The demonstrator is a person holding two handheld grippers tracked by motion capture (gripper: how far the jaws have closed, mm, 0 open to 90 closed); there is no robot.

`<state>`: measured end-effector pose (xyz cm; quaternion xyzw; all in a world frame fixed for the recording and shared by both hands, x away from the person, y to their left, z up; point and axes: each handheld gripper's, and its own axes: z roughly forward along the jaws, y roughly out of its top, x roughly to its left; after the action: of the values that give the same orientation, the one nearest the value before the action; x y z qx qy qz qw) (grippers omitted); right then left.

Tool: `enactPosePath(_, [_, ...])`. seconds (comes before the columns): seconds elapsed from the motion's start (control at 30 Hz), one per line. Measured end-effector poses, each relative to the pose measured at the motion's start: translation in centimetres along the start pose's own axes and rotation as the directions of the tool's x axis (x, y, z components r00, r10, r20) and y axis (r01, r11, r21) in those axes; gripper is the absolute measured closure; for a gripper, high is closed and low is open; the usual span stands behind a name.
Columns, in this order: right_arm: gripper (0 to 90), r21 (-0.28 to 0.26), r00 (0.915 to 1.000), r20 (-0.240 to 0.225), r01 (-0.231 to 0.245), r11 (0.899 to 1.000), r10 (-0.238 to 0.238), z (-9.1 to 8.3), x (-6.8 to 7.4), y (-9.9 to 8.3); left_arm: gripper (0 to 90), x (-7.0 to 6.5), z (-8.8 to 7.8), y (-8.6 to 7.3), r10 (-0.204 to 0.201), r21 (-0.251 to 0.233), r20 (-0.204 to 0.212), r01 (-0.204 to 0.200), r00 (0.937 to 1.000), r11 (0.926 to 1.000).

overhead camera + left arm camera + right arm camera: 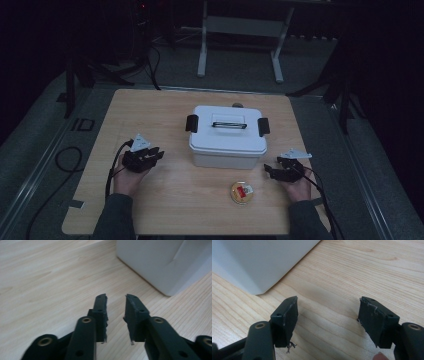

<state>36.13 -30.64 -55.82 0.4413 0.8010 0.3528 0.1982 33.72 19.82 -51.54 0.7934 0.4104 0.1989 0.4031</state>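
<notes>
With the left gripper narrowly parted and the right gripper spread wide, both empty beside the latched white storage box at mid-table, a one-sided pull on a black latch would likely skid the box toward the small round container.

The white box is getting chopped off by the top and right edges in the left gripper view — just a blurry corner. Same in the right gripper view, running off the top left. That little round container is looking too small to read — red and yellow stuff inside.
</notes>
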Motion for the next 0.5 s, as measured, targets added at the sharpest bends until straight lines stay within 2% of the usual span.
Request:
enactPosePath(0.13, [31.7,0.0,1.0,0.0,0.001,1.0,-0.001,0.0,0.0,0.0,80.7,-0.5,0.4,0.7,0.017,-0.007,0.014,-0.017,0.9998,0.9998])
enactPosePath(0.27, [32.2,-0.001,1.0,0.002,0.0,1.0,0.0,0.0,0.0,0.0,89.4,-1.3,1.1,2.1,0.055,-0.007,0.039,-0.055,0.9977,0.9985])
enactPosePath(0.33, [32.2,0.0,1.0,0.002,0.0,1.0,0.0,0.0,0.0,0.0,89.7,-1.3,1.1,2.1,0.055,-0.007,0.039,-0.055,0.9977,0.9985])
enactPosePath(0.4, [32.7,-0.001,1.0,0.003,-0.001,1.0,0.001,-0.1,0.1,0.0,90.0,-1.9,1.4,3.0,0.066,-0.018,0.067,-0.065,0.9956,0.9977])
enactPosePath(0.47, [38.9,-0.004,1.0,0.007,-0.006,1.0,0.006,-0.2,0.2,0.0,90.0,-2.3,1.7,3.5,0.076,-0.026,0.074,-0.074,0.9944,0.9969])
enactPosePath(0.5, [38.9,-0.004,1.0,0.007,-0.006,1.0,0.006,-0.2,0.2,0.0,90.0,-2.4,1.9,3.7,0.082,-0.026,0.077,-0.08,0.9937,0.9965])
